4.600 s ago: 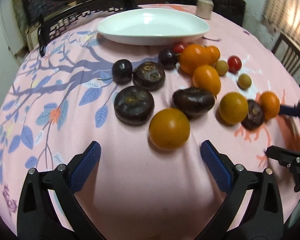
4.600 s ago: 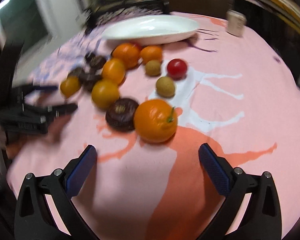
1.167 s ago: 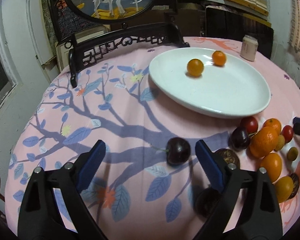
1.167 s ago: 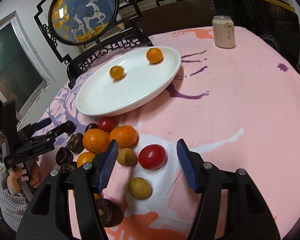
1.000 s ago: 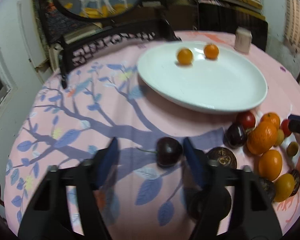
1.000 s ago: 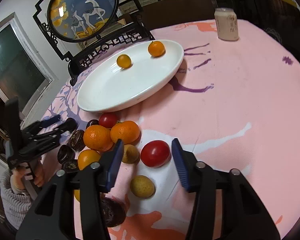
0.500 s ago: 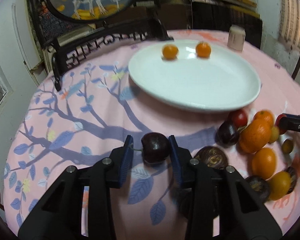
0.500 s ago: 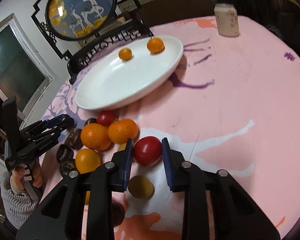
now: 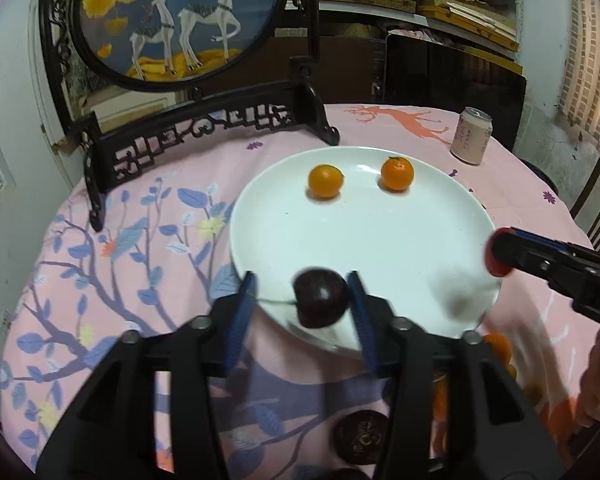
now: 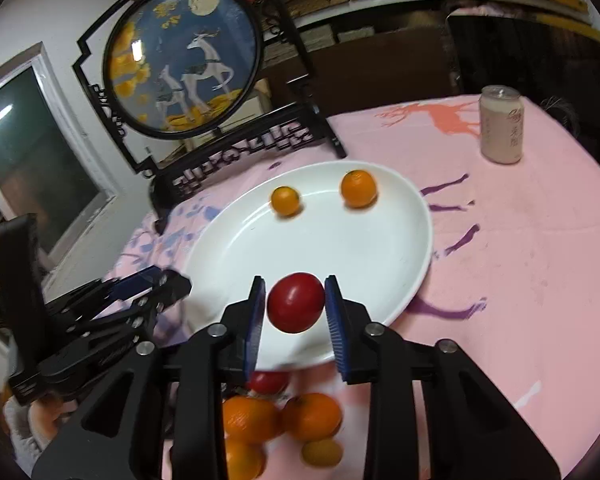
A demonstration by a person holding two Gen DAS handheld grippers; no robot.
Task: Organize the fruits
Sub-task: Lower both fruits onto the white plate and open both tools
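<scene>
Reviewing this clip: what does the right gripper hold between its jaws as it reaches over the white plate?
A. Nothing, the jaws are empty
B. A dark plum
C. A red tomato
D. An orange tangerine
C. In the right wrist view the right gripper is shut on a red tomato above the near rim of the white plate; the dark plum is in the left gripper.

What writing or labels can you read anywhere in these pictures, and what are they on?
Pink can: dark characters run down its side, too small and blurred to read.
Right gripper body, seen from the left wrist view: raised letters that look like "DA", cut off at the edge.
Framed deer screen, white plate, tablecloth: pictures and patterns only, no text.
Dark plum and red tomato: no stickers or labels.
</scene>
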